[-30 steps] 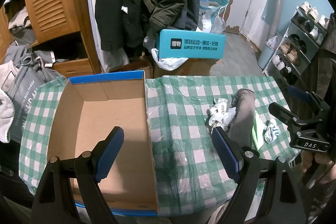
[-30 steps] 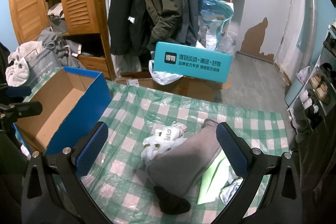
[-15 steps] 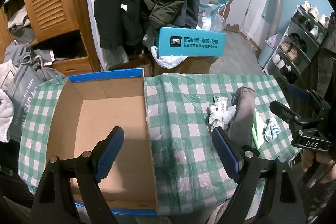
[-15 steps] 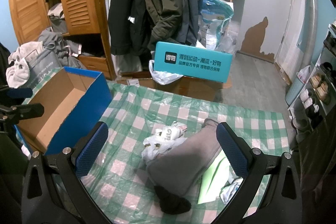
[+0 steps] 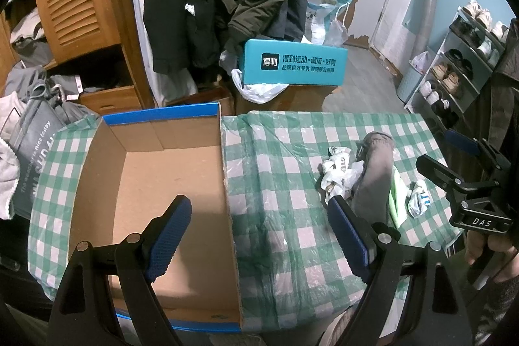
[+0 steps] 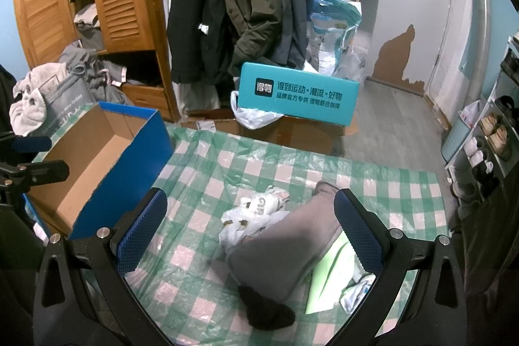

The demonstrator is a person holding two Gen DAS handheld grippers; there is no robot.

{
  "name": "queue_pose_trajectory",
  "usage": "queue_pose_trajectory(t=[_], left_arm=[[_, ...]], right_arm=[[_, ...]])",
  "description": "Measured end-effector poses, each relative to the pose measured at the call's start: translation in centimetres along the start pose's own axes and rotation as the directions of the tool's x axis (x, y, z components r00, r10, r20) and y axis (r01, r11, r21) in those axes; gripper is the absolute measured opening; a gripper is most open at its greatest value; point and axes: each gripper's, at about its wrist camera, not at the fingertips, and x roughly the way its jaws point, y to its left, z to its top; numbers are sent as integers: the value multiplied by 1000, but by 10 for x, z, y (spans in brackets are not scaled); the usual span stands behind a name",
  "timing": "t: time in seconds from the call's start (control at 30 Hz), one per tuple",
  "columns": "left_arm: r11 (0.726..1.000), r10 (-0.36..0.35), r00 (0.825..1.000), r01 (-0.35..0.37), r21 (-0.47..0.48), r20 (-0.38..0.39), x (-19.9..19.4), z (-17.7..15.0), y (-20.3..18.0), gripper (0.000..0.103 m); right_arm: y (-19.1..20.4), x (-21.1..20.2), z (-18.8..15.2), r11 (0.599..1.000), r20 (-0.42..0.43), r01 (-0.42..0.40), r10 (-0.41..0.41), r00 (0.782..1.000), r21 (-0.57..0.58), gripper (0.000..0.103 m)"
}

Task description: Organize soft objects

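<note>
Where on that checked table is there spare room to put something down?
The box is empty inside. Bare cloth lies between the box and the sock pile. The pile's side is crowded: grey sock, white socks, green cloth overlap.

Left gripper (image 5: 259, 229): jaws wide apart, nothing between the blue pads, level. Right gripper (image 6: 251, 231): same, spread wide and empty, angled slightly down. Hand (image 5: 486, 252) visible gripping the right gripper's handle.
</note>
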Motion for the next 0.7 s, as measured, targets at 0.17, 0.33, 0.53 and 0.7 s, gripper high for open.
queue_pose_trajectory(t=[0.17,0.33,0.53,0.7], left_arm=[[1000,0,1000,0,2,-2,0,3,1,87],[1000,-1,1000,1,1,-3,0,3,1,87],[1000,-2,1000,2,0,-5,1,3,1,87],[1000,-1,1000,1,1,-6,1,2,0,87]], right_arm=[[0,0,0,1000,0,0,0,1000,1,101],[-1,0,-1,1000,-2,0,0,1000,1,101],[-2,0,-1,1000,-2,-1,1,1000,2,101],[-3,0,-2,1000,-3,-2,2,1000,2,101]])
